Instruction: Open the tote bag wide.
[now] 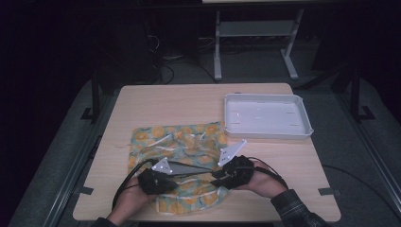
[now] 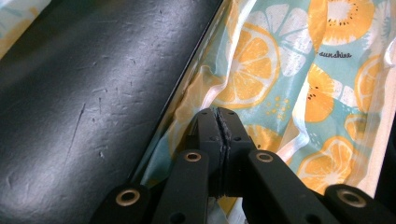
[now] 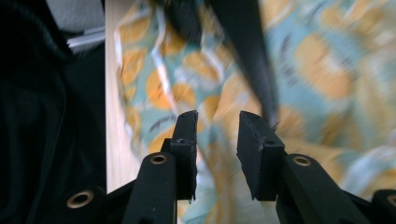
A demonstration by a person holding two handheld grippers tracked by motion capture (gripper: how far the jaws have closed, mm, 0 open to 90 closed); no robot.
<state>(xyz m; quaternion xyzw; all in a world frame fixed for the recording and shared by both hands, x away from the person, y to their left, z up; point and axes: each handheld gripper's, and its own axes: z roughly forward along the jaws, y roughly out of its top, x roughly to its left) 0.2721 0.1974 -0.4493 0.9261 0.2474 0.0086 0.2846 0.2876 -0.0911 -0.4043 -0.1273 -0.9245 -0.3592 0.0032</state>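
A cloth [image 1: 189, 142] printed with orange citrus slices on pale blue lies rumpled on the near half of the wooden table [image 1: 165, 101]. My left gripper [image 1: 176, 174] rests on its near left part. In the left gripper view its jaws [image 2: 218, 116] are pressed together on a raised fold of the cloth [image 2: 289, 70]. My right gripper [image 1: 213, 179] is over the near right part, facing the left one. Its jaws [image 3: 217, 121] stand apart above the cloth [image 3: 327, 60] with nothing between the pads. The right gripper view is blurred.
An empty white tray [image 1: 267, 135] sits at the table's back right, just beyond the cloth's corner. A broad black textured surface [image 2: 93, 102] lies beside the left jaws; I cannot tell what it is. A dark strip [image 3: 247, 51] crosses the cloth ahead of the right jaws.
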